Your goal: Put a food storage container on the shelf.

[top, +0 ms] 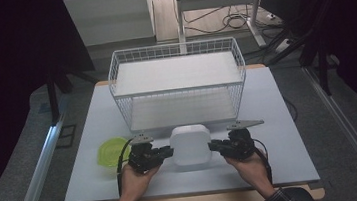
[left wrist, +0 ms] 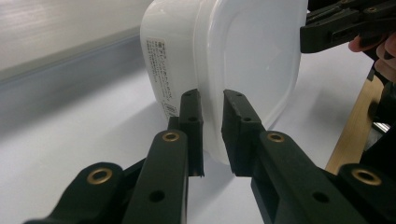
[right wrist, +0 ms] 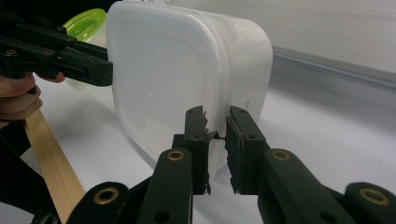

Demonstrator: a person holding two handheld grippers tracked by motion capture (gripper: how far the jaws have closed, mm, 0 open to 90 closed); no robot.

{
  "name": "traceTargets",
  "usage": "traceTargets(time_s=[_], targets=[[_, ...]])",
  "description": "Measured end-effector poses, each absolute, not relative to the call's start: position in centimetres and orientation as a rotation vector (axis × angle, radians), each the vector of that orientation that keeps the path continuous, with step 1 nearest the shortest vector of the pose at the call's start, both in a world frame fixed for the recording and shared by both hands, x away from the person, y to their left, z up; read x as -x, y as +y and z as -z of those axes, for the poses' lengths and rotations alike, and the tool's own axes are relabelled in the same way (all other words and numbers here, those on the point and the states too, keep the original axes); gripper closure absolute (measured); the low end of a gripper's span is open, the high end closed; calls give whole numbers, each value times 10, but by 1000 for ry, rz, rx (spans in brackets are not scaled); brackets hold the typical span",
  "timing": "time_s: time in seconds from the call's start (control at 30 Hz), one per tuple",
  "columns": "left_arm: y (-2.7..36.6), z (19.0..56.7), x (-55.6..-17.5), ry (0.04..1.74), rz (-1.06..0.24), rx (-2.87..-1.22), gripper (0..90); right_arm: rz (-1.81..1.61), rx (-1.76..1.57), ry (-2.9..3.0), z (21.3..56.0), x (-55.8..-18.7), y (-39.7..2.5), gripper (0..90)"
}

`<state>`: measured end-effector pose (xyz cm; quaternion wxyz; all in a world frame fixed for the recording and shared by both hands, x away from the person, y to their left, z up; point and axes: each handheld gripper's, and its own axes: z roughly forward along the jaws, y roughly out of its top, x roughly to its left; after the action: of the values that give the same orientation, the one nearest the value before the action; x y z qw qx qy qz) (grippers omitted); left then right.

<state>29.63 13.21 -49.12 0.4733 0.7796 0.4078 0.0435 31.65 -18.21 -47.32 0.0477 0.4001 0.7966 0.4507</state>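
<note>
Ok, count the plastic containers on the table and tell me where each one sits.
2. The white square plastic container sits at the table's near middle, between both tongs, in front of the white wire basket. The lime-green round plastic container lies left of it, beside the left tongs.

From above, my hands cover the rear of my left gripper (top: pixel 166 152) and my right gripper (top: pixel 215 147), and the bottom edge cuts my sleeves. The left gripper hides part of the green bowl (top: pixel 109 151). In the left gripper view, the label (left wrist: pixel 161 77) on the white container (left wrist: pixel 224 60) has print too small to read, and my jaws hide the rim between them. In the right gripper view, the container (right wrist: pixel 187 74) covers most of the bowl (right wrist: pixel 86 24).
</note>
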Motion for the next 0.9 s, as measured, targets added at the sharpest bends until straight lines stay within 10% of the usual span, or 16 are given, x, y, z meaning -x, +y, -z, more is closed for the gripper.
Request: traceTargets(time_s=[0.9], targets=[[150,404,-307,923,-315,-1849,792,-1506,-1006,2306,389,-336,-164,792]])
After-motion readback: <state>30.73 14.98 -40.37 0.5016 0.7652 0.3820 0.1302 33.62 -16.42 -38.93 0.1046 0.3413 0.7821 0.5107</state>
